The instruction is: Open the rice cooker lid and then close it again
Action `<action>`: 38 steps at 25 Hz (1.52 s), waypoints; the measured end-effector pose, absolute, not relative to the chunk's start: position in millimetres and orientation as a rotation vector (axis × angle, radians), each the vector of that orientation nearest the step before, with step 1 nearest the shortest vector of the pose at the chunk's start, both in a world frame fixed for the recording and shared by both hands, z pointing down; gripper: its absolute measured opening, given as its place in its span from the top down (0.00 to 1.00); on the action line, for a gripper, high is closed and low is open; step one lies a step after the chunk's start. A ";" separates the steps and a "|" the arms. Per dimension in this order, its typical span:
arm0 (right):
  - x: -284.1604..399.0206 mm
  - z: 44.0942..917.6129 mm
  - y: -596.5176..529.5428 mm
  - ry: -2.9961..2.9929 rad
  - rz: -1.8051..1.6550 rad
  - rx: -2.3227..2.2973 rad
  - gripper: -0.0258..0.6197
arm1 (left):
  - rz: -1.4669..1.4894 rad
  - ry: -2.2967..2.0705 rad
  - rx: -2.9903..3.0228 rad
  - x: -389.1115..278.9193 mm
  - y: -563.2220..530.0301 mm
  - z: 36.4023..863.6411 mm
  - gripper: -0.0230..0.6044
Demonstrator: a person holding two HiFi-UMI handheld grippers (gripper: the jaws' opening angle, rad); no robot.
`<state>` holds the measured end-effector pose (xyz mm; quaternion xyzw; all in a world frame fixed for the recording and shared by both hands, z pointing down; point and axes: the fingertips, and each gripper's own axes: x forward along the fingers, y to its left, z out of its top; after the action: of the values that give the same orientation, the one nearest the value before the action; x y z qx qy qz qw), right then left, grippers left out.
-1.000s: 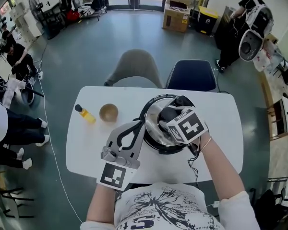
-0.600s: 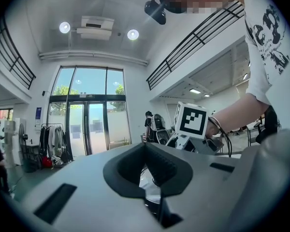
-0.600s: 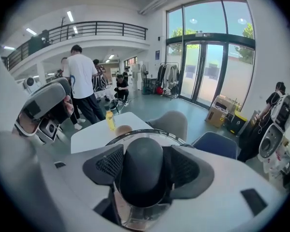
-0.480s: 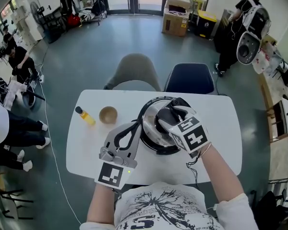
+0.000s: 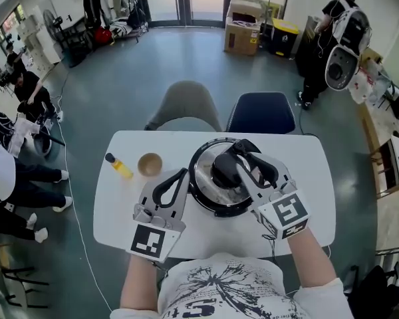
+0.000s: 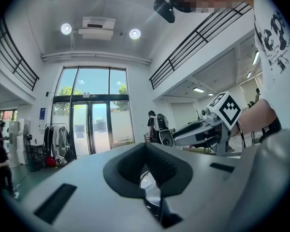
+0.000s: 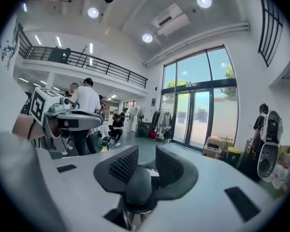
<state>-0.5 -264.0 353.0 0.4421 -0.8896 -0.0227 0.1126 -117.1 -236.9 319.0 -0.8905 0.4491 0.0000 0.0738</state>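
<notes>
The rice cooker (image 5: 201, 198) stands mid-table, its shiny metal lid (image 5: 209, 186) topped by a black knob (image 5: 225, 169). My right gripper (image 5: 243, 159) reaches in from the near right, jaws either side of the knob and closing on it. In the right gripper view the knob (image 7: 137, 187) fills the space between the ribbed pads (image 7: 120, 166). My left gripper (image 5: 183, 174) lies level at the cooker's left rim, fingertips together, holding nothing. In the left gripper view a sliver of the shiny lid (image 6: 152, 193) shows below its pads.
A small yellow bottle (image 5: 118, 165) lies on the white table (image 5: 306, 171) at the left, beside a wooden bowl (image 5: 149, 164). A grey chair (image 5: 186, 102) and a blue chair (image 5: 263, 111) stand behind the table. People are at the room's left side and far right.
My right gripper has swung from pointing down over the lid to nearly level, drawn back toward me, and its jaws have narrowed round the knob. The left gripper has hardly moved.
</notes>
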 end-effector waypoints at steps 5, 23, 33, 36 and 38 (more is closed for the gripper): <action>19.0 344.8 -248.2 -2.701 -0.205 1.337 0.86 | -0.026 1.323 -2.662 -105.1 -235.2 318.1 0.94; 45.1 343.2 -222.8 -2.772 -0.185 1.377 0.94 | -0.036 1.333 -2.674 -85.4 -225.0 316.6 0.94; 48.2 350.1 -213.7 -2.744 -0.175 1.358 0.94 | -0.005 1.345 -2.693 -74.5 -213.8 319.0 0.94; 49.0 354.3 -213.5 -2.719 -0.173 1.350 0.94 | -0.011 1.331 -2.692 -67.9 -211.0 320.2 0.94; 48.8 355.0 -213.3 -2.705 -0.180 1.346 0.94 | -0.021 1.334 -2.695 -66.9 -210.1 320.2 0.94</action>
<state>48.8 -213.3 355.0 0.4441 -0.8922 -0.0593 0.0574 -66.9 -210.1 320.2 -0.8942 0.4425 -0.0070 0.0672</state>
